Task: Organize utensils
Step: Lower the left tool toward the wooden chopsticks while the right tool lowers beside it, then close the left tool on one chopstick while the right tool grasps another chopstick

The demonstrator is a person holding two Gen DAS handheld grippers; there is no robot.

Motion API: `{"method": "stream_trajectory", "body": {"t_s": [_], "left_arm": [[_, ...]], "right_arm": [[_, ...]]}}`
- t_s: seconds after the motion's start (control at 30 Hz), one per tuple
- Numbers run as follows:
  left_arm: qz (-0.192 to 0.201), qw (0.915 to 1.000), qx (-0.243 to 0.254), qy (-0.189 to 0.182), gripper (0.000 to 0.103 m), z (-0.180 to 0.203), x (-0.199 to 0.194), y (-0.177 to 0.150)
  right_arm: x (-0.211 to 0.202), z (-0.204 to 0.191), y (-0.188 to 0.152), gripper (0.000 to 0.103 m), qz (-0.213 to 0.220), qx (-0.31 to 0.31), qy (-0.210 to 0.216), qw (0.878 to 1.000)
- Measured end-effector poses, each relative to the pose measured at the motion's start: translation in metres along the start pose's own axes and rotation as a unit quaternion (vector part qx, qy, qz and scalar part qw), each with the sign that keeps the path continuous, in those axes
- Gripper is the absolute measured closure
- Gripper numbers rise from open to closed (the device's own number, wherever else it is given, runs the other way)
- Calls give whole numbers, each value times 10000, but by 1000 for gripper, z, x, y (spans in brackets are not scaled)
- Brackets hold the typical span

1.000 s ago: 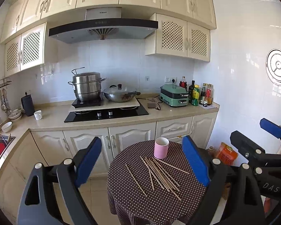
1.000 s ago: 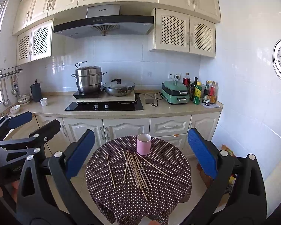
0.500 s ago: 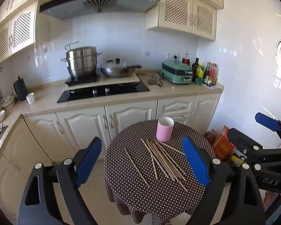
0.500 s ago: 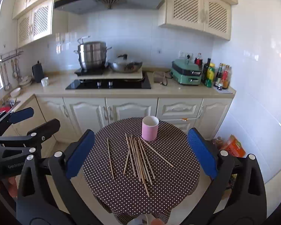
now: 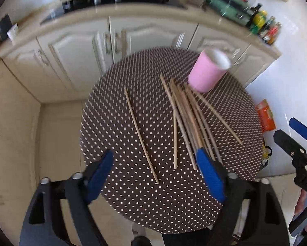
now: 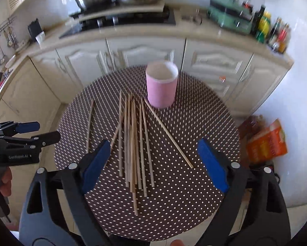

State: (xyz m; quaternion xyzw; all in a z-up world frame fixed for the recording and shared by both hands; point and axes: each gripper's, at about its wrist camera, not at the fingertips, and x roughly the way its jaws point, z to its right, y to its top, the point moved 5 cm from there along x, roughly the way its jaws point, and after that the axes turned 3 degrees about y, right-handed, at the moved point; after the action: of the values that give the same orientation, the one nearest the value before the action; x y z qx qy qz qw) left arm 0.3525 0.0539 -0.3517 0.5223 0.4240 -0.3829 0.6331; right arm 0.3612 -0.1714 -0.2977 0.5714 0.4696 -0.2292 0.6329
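Observation:
Several wooden chopsticks [image 5: 186, 121] lie loose on a round brown polka-dot table [image 5: 133, 201]; they also show in the right wrist view [image 6: 133, 143]. One chopstick [image 5: 140, 135] lies apart at the left. A pink cup [image 5: 206, 70] stands upright at the table's far side, also in the right wrist view [image 6: 161, 86]. My left gripper [image 5: 155, 174] is open and empty above the table's near edge. My right gripper [image 6: 153, 164] is open and empty above the near ends of the chopsticks.
Cream kitchen cabinets [image 6: 145, 49] and a counter with a hob [image 6: 120, 20], a green appliance [image 6: 229, 18] and bottles [image 6: 276, 34] stand behind the table. An orange bag [image 6: 266, 143] sits on the floor at the table's right.
Both grippers have moved forward and tilted down over the table, so the chopsticks and cup now look much closer. Both stay open.

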Motion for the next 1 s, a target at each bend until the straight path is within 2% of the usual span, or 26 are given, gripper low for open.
{"method": "stream_trajectory", "body": {"t_s": [0.1, 0.13, 0.23, 0.27, 0.37, 0.53, 0.8, 1.0], "left_arm": [[-398, 9990, -160, 98, 34, 1, 39, 9], [-544, 9981, -216, 170, 39, -2, 54, 13], [-850, 9948, -430, 347, 48, -11, 84, 17], [-946, 9935, -484, 402, 50, -13, 91, 18], [-1135, 9903, -571, 564, 54, -21, 112, 22], [-1342, 9859, -720, 700, 56, -32, 139, 29], [-1504, 9835, -777, 644, 56, -38, 169, 38], [-1591, 9824, -736, 651, 67, -37, 191, 50]], "right_arm": [[45, 25, 6, 30, -532, -56, 147, 9985], [57, 30, 8, 32, -675, -106, 200, 9975], [95, 40, 12, 42, -1107, -242, 425, 9927], [109, 41, 12, 43, -1240, -335, 480, 9906], [142, 40, 12, 52, -1515, -700, 505, 9847], [181, 34, 13, 66, -1829, -1157, 473, 9752], [214, 35, 13, 69, -2124, -1447, 495, 9652], [232, 24, 14, 72, -2258, -1758, 404, 9573]]}}
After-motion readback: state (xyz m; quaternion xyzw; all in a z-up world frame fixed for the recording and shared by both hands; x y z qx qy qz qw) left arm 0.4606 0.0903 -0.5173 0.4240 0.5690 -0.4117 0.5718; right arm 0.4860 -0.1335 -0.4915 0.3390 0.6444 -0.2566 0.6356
